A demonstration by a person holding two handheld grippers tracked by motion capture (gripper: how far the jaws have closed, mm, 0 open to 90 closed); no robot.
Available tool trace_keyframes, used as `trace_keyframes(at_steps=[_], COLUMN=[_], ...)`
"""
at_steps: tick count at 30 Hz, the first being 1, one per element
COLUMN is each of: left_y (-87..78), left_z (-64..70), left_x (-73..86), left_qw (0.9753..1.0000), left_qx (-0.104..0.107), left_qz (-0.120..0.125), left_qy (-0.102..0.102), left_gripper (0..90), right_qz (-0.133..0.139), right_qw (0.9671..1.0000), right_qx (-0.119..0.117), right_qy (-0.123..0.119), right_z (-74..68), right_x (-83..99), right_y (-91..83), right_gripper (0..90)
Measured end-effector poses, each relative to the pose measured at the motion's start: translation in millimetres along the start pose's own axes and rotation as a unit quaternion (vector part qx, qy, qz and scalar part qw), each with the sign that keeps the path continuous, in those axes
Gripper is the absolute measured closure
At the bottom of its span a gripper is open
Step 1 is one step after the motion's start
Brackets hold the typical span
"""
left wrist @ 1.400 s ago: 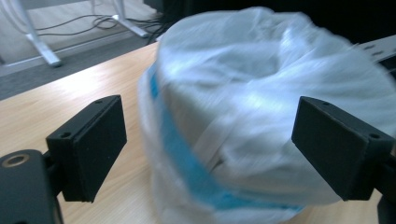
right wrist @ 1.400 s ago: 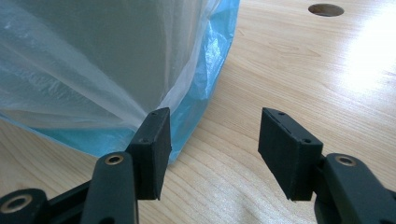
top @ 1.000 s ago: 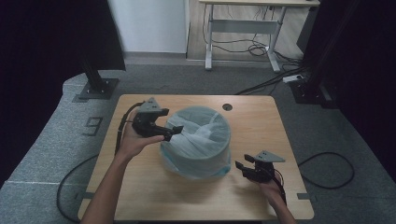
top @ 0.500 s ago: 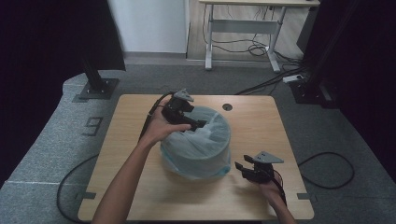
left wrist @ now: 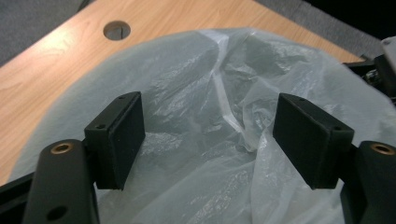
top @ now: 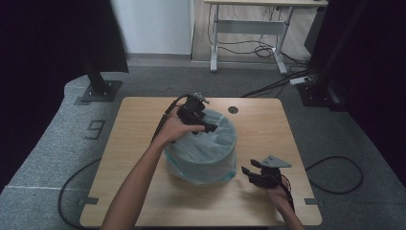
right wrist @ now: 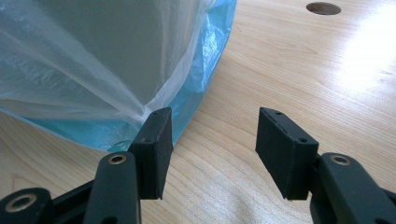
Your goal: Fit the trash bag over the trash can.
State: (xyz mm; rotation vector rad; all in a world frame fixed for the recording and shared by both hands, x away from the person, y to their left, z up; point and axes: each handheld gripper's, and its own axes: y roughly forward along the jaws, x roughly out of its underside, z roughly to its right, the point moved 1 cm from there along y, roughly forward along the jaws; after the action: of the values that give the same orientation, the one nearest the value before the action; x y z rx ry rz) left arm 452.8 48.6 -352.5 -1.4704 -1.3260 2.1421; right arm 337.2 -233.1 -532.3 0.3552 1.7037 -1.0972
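The left tool (top: 210, 128) hovers over the far rim of the bin, its jaws spread wide above the crumpled translucent plastic liner (left wrist: 219, 116) and gripping nothing. The lined bin (top: 203, 148) stands mid-worktop (top: 134, 139). Near its right, the right tool (top: 250, 173) sits low, jaws parted and empty.

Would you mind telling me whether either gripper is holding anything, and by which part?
Nothing is held: the left gripper is open above the translucent plastic bag, and the right gripper is open beside it.
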Motion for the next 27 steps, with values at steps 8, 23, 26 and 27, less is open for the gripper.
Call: trace_keyframes(at_steps=[8,23,26,27], left_y=[19.8,52.3,52.7,51.7], left_z=[1.7,2.9,3.6,3.8], left_x=[-6.2,-7.6,-7.4,-7.4], left_qw=[0.999,0.9929,0.9927,0.9928], left_qx=[-0.003,-0.032,-0.035,-0.036], left_qz=[-0.044,-0.114,-0.115,-0.114], left_qy=[0.004,0.012,0.014,0.015], left_gripper=[27.7,27.1,26.6,26.6], right_qz=[-0.003,-0.004,-0.006,-0.006], right_qw=[1.0,1.0,1.0,1.0], right_qx=[0.0,0.002,0.001,0.002], right_qy=[0.001,-0.003,-0.004,-0.004], right_z=[-0.3,0.2,0.5,0.6], right_x=[1.0,1.9,2.4,2.4], right_y=[0.6,0.4,0.8,0.7], right_gripper=[45.0,45.1,45.0,45.0])
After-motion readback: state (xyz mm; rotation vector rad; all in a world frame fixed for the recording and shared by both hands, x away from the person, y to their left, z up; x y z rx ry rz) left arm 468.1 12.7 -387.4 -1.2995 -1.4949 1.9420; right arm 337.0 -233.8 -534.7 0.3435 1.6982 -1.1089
